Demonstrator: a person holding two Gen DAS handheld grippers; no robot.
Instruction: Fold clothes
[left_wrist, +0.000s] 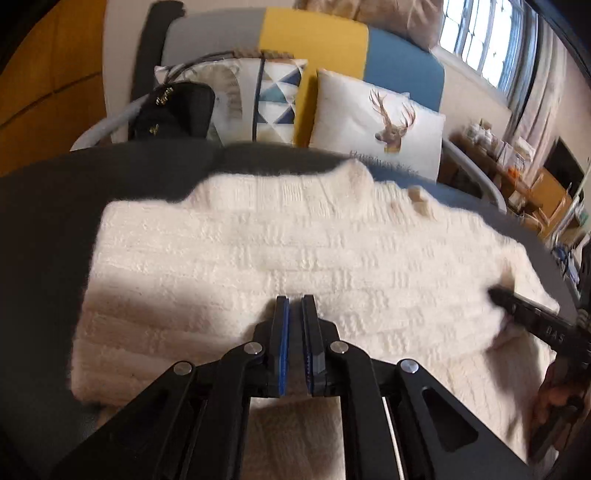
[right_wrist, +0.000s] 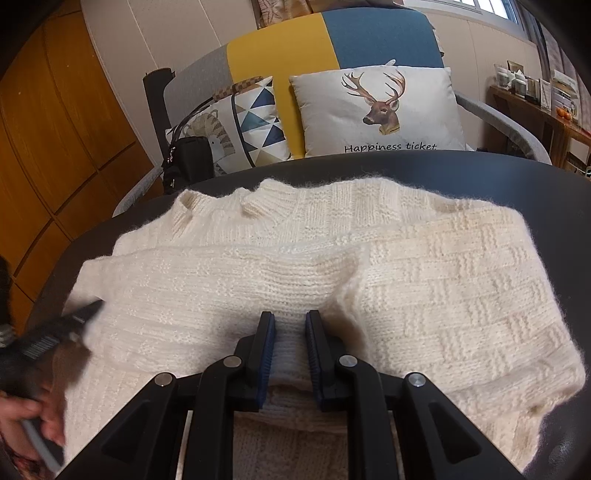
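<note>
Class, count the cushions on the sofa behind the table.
2: the deer cushion on the right, the triangle-patterned cushion to its left behind the black bag. Others may be hidden.

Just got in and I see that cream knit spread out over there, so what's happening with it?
A person is folding a cream knitted sweater on a dark round table, with a hand-held gripper in each hand. The right hand-held gripper is pinched on a fold of the knit near the front edge. The left hand-held gripper is shut with nothing between its pads, over the sweater's left part. The sweater is partly folded, collar towards the sofa.
</note>
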